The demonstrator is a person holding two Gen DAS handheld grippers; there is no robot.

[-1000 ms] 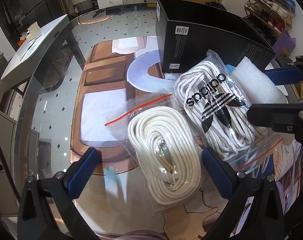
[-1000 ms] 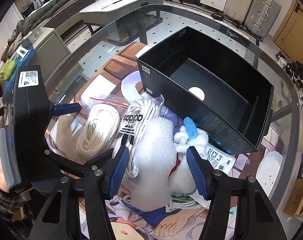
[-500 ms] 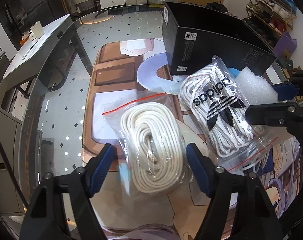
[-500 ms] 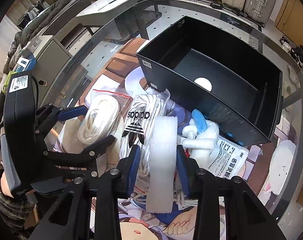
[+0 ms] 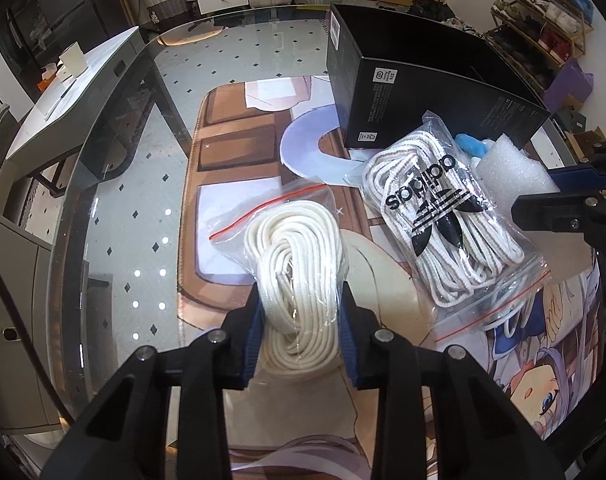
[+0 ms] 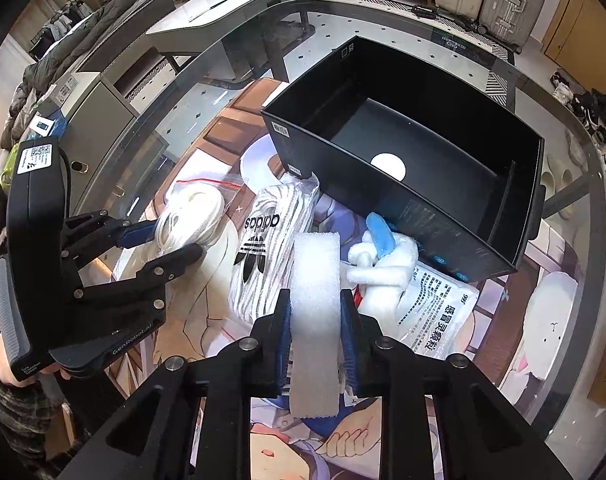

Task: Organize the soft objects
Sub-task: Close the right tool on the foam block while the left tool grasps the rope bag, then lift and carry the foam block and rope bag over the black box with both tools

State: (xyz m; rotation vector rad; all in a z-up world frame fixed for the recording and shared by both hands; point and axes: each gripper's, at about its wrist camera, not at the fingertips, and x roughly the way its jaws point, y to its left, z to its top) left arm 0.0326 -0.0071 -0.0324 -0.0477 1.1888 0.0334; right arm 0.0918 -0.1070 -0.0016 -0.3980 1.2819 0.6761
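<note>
Foam strip (image 6: 316,312) sits pinched between the pads of the right gripper (image 6: 316,332) at lower centre, squeezed narrow. Left gripper (image 5: 301,330), low in its own view, has its jaws closing on a bagged coil of cream rope (image 5: 299,280) (pads already touching the bag). Beside it, right of centre, lies a bag of laces (image 5: 443,220); the black box (image 6: 403,152) stands open, upper right.

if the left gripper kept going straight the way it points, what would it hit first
The bag of cream cord, which is already between the closing jaws of the left gripper. Just beyond the bag lies the printed mat on the glass table, though the depth is hard to judge.
</note>
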